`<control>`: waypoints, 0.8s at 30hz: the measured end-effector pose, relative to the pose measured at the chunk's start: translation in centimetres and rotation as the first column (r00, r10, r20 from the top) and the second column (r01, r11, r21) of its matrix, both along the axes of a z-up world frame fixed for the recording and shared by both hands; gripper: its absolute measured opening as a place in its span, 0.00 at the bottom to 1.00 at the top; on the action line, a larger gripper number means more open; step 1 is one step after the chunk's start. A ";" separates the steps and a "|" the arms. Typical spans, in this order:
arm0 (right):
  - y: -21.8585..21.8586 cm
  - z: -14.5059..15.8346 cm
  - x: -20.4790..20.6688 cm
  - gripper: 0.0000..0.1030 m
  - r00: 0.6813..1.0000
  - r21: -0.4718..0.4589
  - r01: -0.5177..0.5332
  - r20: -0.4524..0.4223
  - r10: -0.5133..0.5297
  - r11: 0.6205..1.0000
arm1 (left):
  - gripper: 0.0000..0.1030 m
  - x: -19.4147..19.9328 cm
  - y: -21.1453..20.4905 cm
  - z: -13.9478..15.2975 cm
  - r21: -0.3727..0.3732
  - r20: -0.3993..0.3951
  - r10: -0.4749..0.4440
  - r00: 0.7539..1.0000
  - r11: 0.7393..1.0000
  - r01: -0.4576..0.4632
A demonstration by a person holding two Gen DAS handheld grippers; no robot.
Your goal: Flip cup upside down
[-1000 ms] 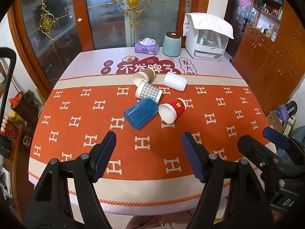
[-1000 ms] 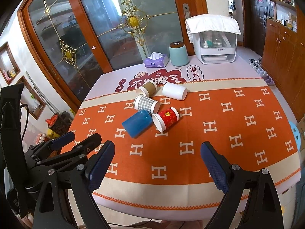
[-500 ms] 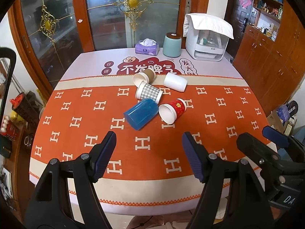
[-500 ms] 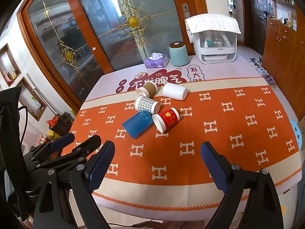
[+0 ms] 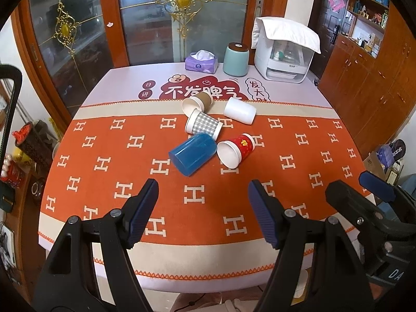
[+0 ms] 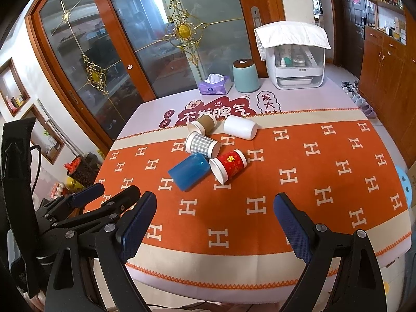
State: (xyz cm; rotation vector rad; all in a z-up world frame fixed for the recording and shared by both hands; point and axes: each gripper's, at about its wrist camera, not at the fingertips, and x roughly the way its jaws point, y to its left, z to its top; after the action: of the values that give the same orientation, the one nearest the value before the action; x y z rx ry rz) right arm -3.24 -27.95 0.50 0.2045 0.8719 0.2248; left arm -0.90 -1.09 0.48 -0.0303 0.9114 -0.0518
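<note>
Several cups lie on their sides in a cluster mid-table: a blue plastic cup (image 5: pixel 193 154) (image 6: pixel 189 171), a red paper cup (image 5: pixel 236 149) (image 6: pixel 228 164), a grey checked cup (image 5: pixel 203 124) (image 6: pixel 201 144), a brown cup (image 5: pixel 197 102) (image 6: pixel 202 124) and a white cup (image 5: pixel 239 110) (image 6: pixel 240 127). My left gripper (image 5: pixel 202 208) is open and empty above the table's near edge, well short of the cups. My right gripper (image 6: pixel 214 221) is open and empty, also near the front edge. Each gripper shows at the side of the other's view.
At the table's far edge stand a purple tissue box (image 5: pixel 201 63), a teal canister (image 5: pixel 236 59) and a white appliance under a cloth (image 5: pixel 284 52). Glass doors stand behind, wooden cabinets (image 5: pixel 364 78) at the right. An orange patterned cloth (image 5: pixel 104 182) covers the table.
Both views have shifted only slightly; the grippers stay open and the cups have not moved.
</note>
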 end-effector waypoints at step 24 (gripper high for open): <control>0.4 -2.0 5.3 0.90 0.998 0.007 -0.026 -0.061 0.027 1.000 | 0.67 4.2 0.3 -0.8 0.043 -0.029 -0.016 0.999 0.999 0.017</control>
State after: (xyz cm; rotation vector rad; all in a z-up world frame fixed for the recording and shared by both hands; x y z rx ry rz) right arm 2.08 -27.58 -1.48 0.2066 0.9352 0.2472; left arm 3.34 -0.77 -0.34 0.0167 0.9417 -0.0471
